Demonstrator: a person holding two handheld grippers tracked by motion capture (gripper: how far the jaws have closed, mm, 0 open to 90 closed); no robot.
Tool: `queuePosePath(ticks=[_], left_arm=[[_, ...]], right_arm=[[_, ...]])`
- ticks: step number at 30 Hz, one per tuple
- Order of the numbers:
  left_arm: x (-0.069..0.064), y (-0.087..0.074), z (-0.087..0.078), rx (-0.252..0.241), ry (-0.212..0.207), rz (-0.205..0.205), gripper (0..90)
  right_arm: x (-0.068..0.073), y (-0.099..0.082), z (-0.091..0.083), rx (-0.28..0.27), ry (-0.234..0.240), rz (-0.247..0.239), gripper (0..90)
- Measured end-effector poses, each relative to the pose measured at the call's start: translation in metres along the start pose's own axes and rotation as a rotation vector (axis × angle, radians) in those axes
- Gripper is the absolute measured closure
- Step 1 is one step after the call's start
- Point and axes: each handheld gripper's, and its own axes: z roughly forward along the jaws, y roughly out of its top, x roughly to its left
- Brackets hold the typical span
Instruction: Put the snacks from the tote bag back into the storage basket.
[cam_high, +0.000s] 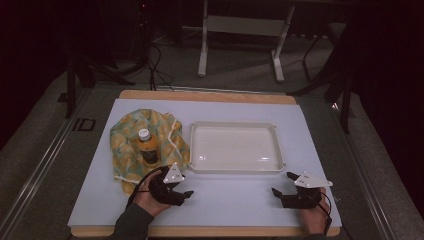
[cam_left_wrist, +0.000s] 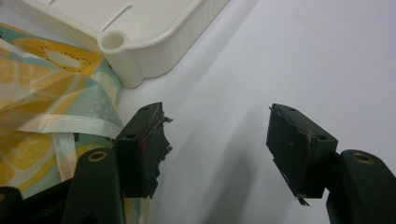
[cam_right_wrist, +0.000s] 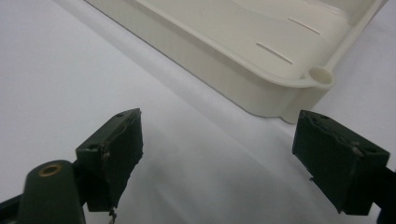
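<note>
A small bottle (cam_high: 146, 145) of orange drink with a white cap lies on a yellow and teal patterned cloth (cam_high: 131, 131) at the left of the white table. A white tray (cam_high: 235, 126) stands in the middle, nothing in it. My left gripper (cam_high: 183, 190) rests near the front edge just below the cloth, jaws open with only table between them; the cloth (cam_left_wrist: 42, 93) and a tray corner (cam_left_wrist: 140, 46) lie ahead of it. My right gripper (cam_high: 282, 184) sits at the front right, open, with the tray's corner (cam_right_wrist: 299, 88) ahead of it.
The white table top (cam_high: 225, 200) ends in a wooden front edge close to both hands. Beyond the table's far edge stand a white frame's legs (cam_high: 202, 55) and loose cables on a grey floor.
</note>
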Motion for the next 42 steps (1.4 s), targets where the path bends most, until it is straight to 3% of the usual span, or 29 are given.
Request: queuePosePath(ticks=[6, 16, 42], left_arm=[[-0.001, 0.003, -0.003, 0.017, -0.026, 0.025, 36.9], [-0.001, 0.009, -0.006, 0.037, -0.035, 0.047, 36.4], [0.001, 0.021, -0.014, 0.111, -0.034, 0.134, 36.2]], right_arm=[[0.0, 0.0, 0.0, -0.006, 0.0, 0.001, 15.8], [0.001, 0.0, 0.0, -0.01, -0.002, 0.002, 15.8], [0.0, -0.001, -0.001, -0.019, 0.001, -0.006, 15.8]])
